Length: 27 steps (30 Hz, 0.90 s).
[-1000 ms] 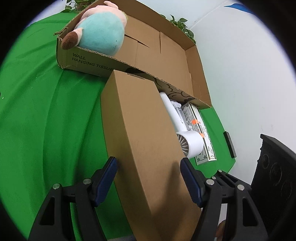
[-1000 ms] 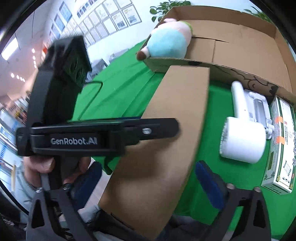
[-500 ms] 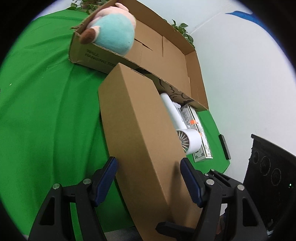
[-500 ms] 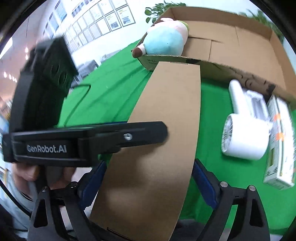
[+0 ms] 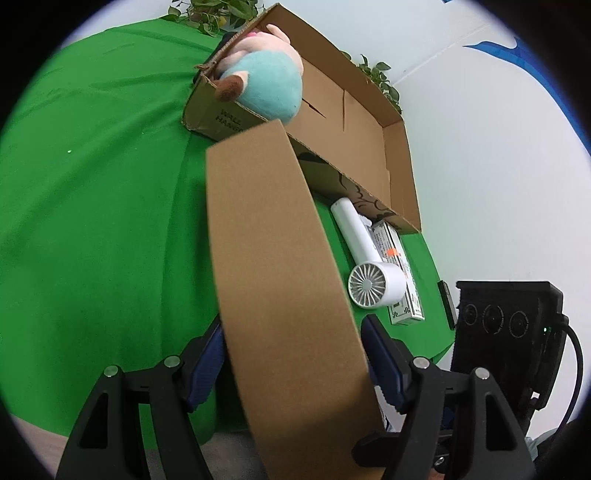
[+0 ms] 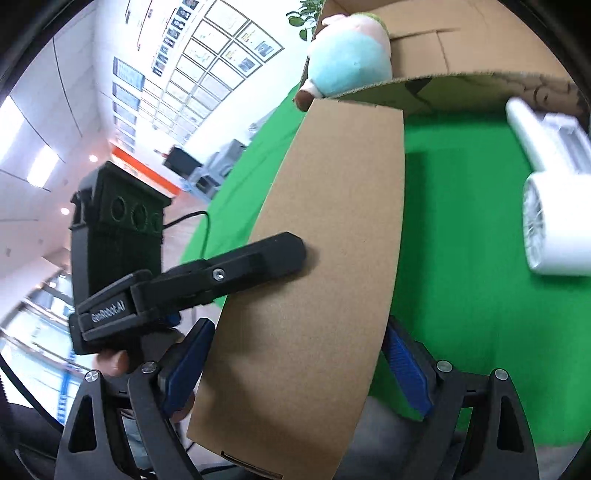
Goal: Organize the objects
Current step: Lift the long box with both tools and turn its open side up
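- Left wrist view: left gripper [image 5: 291, 363] fingers clamp the long brown box [image 5: 273, 258], raised over the green tabletop [image 5: 92, 221].
- Right gripper [image 6: 295, 363] fingers, just narrowed, straddle its near end; contact unclear.

A green cloth [image 5: 92, 221] is spread over the bench. Leafy plants [image 5: 210, 14] are seen behind it — against a white wall [image 5: 498, 166] marked with a blue shape [image 5: 491, 46]. In the right wrist view, rows of framed sheets [image 6: 207, 62] are hung on a far wall, and ceiling lights [image 6: 42, 164] are lit.
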Tool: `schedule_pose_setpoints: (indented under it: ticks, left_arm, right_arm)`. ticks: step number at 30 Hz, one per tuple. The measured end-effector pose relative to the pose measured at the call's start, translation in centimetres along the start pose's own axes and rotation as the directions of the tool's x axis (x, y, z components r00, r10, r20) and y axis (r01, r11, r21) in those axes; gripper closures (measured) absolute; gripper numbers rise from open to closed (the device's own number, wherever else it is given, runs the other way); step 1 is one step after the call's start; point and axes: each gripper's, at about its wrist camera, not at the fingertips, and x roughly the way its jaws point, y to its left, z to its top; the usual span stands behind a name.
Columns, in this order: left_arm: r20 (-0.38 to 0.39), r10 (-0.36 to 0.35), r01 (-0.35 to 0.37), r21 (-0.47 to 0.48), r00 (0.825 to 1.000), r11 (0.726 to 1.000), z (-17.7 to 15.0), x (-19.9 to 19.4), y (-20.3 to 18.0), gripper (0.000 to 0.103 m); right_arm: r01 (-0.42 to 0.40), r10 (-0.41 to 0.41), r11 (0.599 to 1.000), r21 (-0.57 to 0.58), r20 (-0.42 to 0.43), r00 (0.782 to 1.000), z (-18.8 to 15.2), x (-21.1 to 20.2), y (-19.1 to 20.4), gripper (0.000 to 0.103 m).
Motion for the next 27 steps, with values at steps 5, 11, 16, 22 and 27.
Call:
schedule_pose_setpoints:
  ticks: [5, 11, 16, 22, 27]
  left_arm:
    - [0.018, 0.036, -0.036, 0.010, 0.999, 0.999, 0.3, -0.3, -1.0, 0.040]
    - [-0.061, 0.039, -0.030, 0.137, 0.997, 0.990, 1.1, -0.2, -2.4, 0.041]
    - [-0.021, 0.124, -0.117, 0.203, 0.992, 0.972, 1.8, -1.1, -4.5, 0.041]
    - [0.005, 0.250, -0.239, 0.319, 0.968, 0.917, 1.9, 0.2, -8.1, 0.041]
    - [-0.006, 0.182, -0.170, 0.327, 0.983, 0.930, 2.0, 0.8, -9.5, 0.041]
  right_arm:
    - [-0.062, 0.062, 0.998, 0.021, -0.010, 0.998, -0.1, 0.1, -0.8, 0.015]
    - [-0.032, 0.032, 0.999, -0.016, 0.004, 0.999, 0.3, -0.3, -0.9, 0.012]
    - [-0.017, 0.018, 0.999, -0.032, 0.016, 1.000, 0.6, -1.6, -1.5, 0.008]
    - [0.022, -0.019, 0.998, -0.056, 0.050, 0.999, 0.6, -4.1, -2.2, 0.008]
    - [0.115, -0.110, 0.992, -0.056, 0.091, 0.990, 0.2, -6.6, -3.2, 0.008]
